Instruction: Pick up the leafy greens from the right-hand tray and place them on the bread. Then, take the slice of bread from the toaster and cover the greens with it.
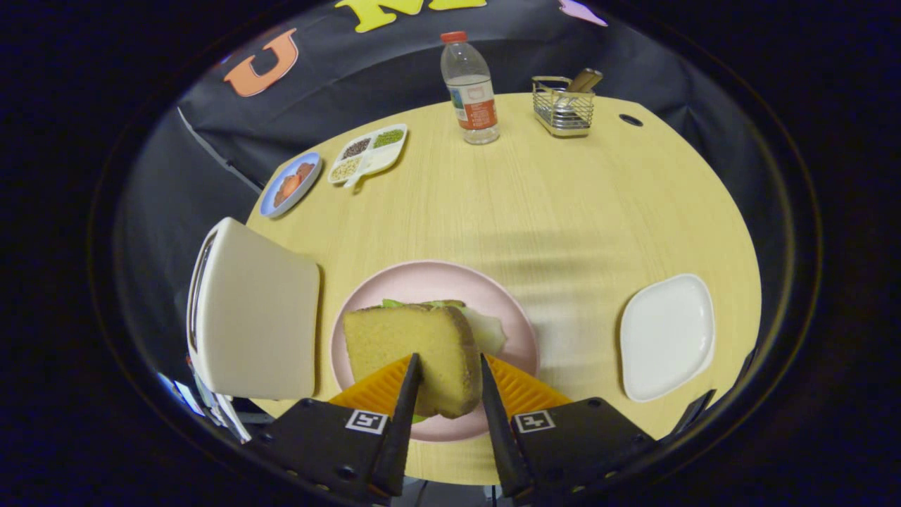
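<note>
golden spongy bread slice (pixel 412 348) pinched between both fingers of the hand-held gripper (pixel 448 377), could land skewed off the green leafy lettuce (pixel 422 304) if let go tilted.

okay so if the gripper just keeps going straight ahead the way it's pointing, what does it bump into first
Nothing new at first: the gripper already has the bread slice between its fingers, apparently gripped. Pushed on, that slice would likely press onto the greens on the pink plate, though depth is hard to judge.
</note>
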`<state>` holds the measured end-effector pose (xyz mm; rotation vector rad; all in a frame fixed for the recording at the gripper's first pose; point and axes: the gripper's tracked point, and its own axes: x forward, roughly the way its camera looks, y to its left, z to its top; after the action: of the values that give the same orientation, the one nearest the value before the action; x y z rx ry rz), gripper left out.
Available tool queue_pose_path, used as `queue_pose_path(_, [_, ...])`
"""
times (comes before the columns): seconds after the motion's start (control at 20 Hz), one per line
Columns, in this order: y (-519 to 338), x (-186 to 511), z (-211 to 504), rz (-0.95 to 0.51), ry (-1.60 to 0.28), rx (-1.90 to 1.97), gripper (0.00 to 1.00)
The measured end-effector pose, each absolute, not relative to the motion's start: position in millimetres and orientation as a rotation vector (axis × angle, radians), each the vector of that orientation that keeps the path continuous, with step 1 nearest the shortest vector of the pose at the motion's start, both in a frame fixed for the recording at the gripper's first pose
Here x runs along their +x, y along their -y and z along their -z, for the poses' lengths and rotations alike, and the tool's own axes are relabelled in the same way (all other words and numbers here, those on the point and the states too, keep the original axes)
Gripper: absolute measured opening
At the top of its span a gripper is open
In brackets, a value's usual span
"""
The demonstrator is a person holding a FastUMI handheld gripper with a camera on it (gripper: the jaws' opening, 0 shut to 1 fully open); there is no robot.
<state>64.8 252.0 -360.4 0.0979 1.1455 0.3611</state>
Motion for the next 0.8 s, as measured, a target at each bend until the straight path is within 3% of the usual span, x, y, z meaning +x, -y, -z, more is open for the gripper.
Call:
queue_pose_path(0.55, [-229,71,315,-0.286,-1.021,-0.031,0.72])
queue_pose_path(0.8, [-218,65,261,-0.247,-0.924,-0.001,0.72])
